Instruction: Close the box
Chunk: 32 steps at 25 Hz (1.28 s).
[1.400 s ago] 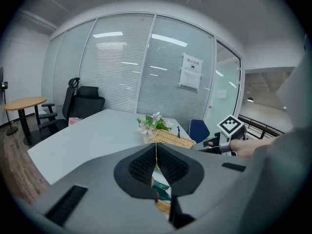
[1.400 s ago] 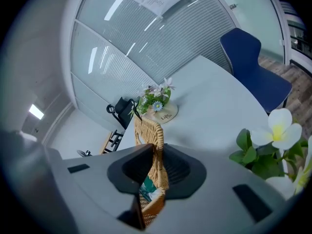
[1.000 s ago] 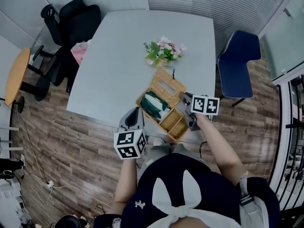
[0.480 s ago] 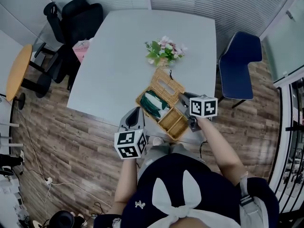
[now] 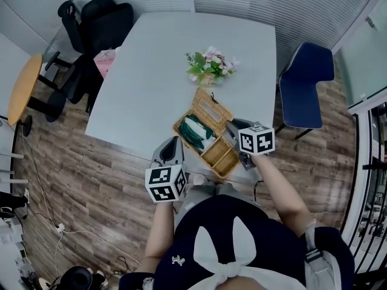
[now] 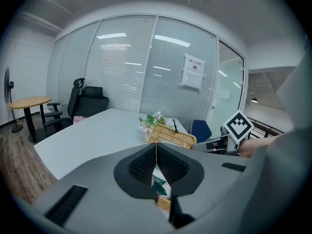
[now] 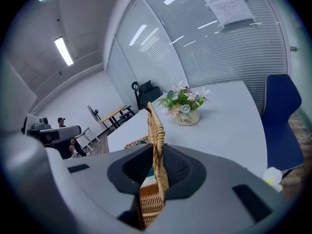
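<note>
Two tools are in use. My right tool (image 7: 157, 154) is clamped on the lid (image 5: 213, 109), with its pads pressing both faces of the wicker panel near its right end. The lid stands raised and tilted, rising from the far side of the box (image 5: 222, 161) at 12 o'clock.

The box is open. It sits at the near edge of the surface (image 5: 151, 71), directly in front of me, and is turned at an angle to that edge. A green item (image 5: 193, 132) lies in its 10 o'clock compartment.

My left tool (image 6: 156, 152) is closed, jaws together, with its tip at the box's 8 o'clock corner. I cannot tell whether it touches the wicker.

Flowers (image 5: 210, 65) stand on the surface at 12 o'clock from the box, apart from it. A blue chair (image 5: 308, 80) stands off the surface at 2 o'clock.
</note>
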Motion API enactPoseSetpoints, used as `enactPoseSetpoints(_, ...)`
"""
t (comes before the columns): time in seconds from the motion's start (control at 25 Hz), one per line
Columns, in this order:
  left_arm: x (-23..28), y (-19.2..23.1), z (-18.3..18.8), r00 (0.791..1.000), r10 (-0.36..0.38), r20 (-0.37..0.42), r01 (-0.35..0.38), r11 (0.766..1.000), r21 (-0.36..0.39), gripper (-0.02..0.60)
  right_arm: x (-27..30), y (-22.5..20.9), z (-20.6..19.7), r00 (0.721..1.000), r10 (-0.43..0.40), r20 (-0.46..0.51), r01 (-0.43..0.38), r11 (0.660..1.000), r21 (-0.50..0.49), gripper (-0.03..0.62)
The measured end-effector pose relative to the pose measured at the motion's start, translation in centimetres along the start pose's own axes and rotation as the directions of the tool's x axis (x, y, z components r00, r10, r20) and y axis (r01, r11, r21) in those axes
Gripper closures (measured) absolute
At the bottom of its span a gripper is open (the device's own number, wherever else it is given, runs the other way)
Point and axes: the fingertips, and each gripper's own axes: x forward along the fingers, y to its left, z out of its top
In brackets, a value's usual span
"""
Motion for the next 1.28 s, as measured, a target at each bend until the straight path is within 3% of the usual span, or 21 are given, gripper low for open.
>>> enactPoseSetpoints(1.28,-2.4,0.0,-1.2,1.000,0.016,-0.002,-0.016,1.000,-0.012,0.557,-1.1,3.8,1.0,1.000,0.013,0.029,-0.009,0.991,-0.136,0.533)
